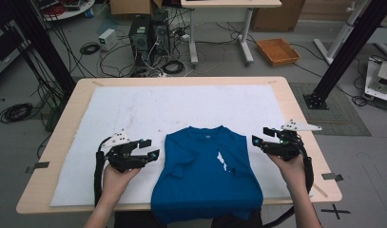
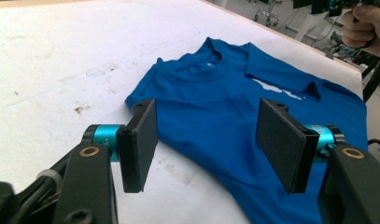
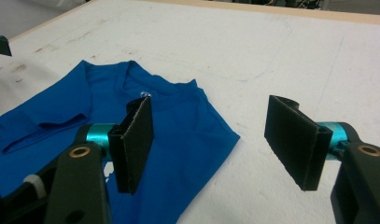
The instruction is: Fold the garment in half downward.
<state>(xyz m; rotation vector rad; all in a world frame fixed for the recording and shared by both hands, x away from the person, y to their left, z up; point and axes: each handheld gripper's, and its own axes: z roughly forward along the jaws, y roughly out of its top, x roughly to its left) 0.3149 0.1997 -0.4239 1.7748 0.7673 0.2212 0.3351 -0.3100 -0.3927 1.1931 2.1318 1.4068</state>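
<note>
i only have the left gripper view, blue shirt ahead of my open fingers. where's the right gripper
Observer: The right gripper hovers beside the blue shirt at its other side, by the shoulder.
Operator: holding any cloth
Observer: No. In the right gripper view its fingers stand apart with nothing between them.
Operator: does the shirt lie fully on the table
Observer: No. In the high view its hem hangs over the near edge of the table.
</note>
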